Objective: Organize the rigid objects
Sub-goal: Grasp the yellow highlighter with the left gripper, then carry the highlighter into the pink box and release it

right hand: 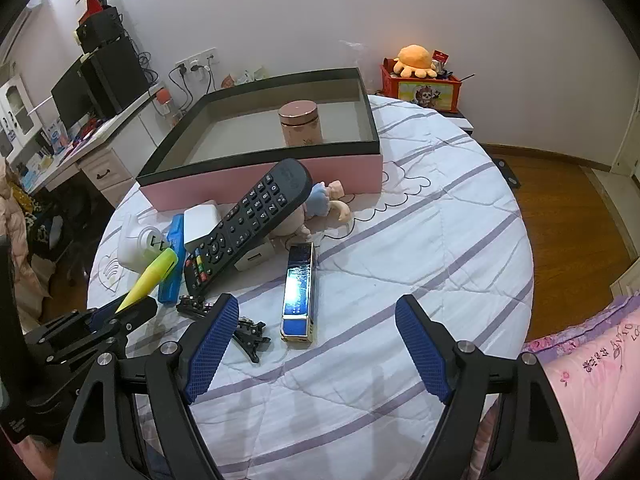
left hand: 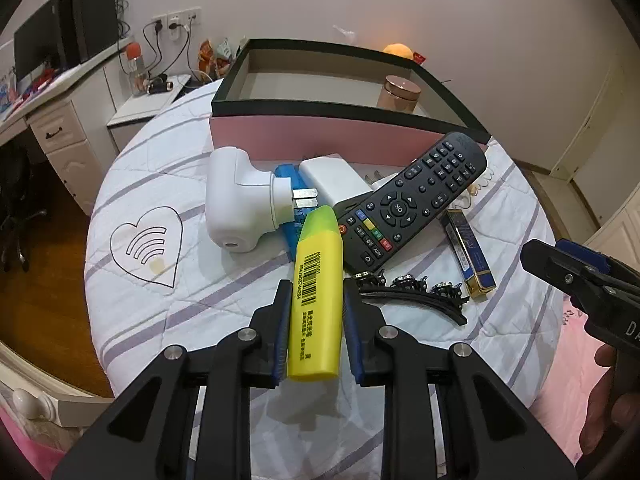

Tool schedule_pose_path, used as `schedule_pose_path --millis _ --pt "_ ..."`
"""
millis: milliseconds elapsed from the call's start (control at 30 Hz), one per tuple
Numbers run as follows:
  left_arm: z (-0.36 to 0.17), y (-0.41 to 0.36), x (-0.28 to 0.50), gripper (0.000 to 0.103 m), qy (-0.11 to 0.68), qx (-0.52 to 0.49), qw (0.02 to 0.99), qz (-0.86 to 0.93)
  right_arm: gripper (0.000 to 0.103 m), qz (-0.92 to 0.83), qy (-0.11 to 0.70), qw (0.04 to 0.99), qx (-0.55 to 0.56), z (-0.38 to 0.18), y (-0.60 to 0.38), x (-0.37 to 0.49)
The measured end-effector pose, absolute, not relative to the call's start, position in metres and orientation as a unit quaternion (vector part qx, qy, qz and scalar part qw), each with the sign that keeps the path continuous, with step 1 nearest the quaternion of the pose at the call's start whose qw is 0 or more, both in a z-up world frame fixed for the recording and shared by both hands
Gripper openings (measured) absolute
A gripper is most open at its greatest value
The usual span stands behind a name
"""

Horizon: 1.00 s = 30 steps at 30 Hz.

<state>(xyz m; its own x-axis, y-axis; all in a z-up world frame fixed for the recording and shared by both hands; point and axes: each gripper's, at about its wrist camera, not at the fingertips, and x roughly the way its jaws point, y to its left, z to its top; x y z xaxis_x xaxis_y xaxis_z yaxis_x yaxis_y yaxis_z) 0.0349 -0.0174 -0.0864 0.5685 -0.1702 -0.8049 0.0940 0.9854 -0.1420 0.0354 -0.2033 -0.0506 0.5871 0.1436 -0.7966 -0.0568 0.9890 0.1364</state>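
Observation:
My left gripper point(left hand: 316, 292) is shut on a yellow highlighter point(left hand: 318, 300) with a green cap, which points up and away over the pile. The same yellow highlighter point(right hand: 150, 276) shows at the left of the right wrist view. Beyond it lie a white plug adapter point(left hand: 236, 200), a blue item point(left hand: 290, 200), a white charger point(left hand: 334, 178), a black remote point(left hand: 412, 204), a blue-and-gold harmonica point(right hand: 298, 292) and black hair clips point(left hand: 412, 292). A pink box point(right hand: 260, 176) with a black rim holds a rose-gold jar point(right hand: 300, 124). My right gripper point(right hand: 316, 316) stands open over bare cloth.
Everything lies on a round table under a white quilted cloth with purple stripes point(right hand: 420, 240). A small doll point(right hand: 324, 204) lies under the remote's far end. A desk with a monitor point(right hand: 80, 100) stands at the left, a toy crate point(right hand: 424, 88) at the back, pink bedding point(right hand: 592, 380) at the right.

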Motion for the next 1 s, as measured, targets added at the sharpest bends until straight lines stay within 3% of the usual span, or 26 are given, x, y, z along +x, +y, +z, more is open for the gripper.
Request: schedule_pose_path --millis 433,567,667,700,1000 --pt "-0.099 -0.019 0.052 0.027 0.486 -0.041 0.871 -0.061 0.082 0.056 0.454 0.888 0.042 -0.051 -0.2 0.039" --pt "-0.103 -0.015 0.061 0.046 0.491 -0.051 0.868 -0.06 0.082 0.057 0.455 0.888 0.039 -0.052 -0.198 0.039" --pt "-0.104 -0.014 0.062 0.041 0.487 -0.053 0.869 -0.063 0.082 0.057 0.456 0.887 0.038 -0.052 -0.197 0.04" --pt "-0.103 -0.014 0.062 0.027 0.486 -0.053 0.87 -0.064 0.082 0.057 0.456 0.887 0.038 -0.053 -0.197 0.04" --pt "-0.094 -0.016 0.049 0.026 0.469 -0.041 0.879 -0.07 0.082 0.055 0.457 0.887 0.038 -0.053 -0.197 0.04"
